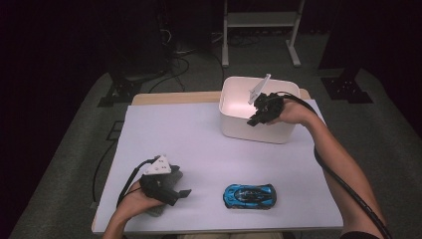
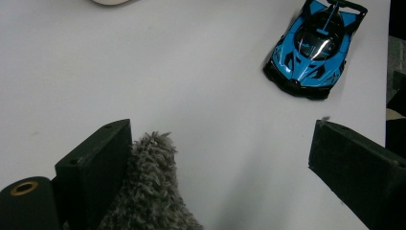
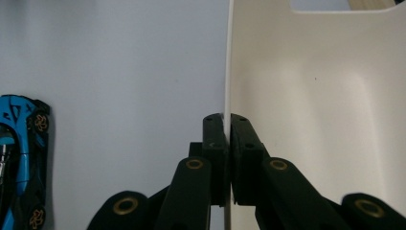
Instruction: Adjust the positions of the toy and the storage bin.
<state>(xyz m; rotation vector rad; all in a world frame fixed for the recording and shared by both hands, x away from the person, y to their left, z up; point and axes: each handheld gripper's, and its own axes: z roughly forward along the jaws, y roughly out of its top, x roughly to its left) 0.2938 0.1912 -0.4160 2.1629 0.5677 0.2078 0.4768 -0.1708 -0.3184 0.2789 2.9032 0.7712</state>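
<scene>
Bin (image 1: 259, 130) wall pinched in right claw (image 3: 225, 143)
Left claw (image 2: 220, 158) gapes over the desk (image 1: 199, 149), fuzzy grey toy (image 2: 151, 191) against one jaw (blue car (image 2: 313, 45) lies ahead, apart).

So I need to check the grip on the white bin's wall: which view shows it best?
The right gripper view: the right gripper is shut on the white bin, its thin wall between the pads. The high view shows that gripper at the bin's front rim. The left gripper view catches a sliver of bin.
</scene>
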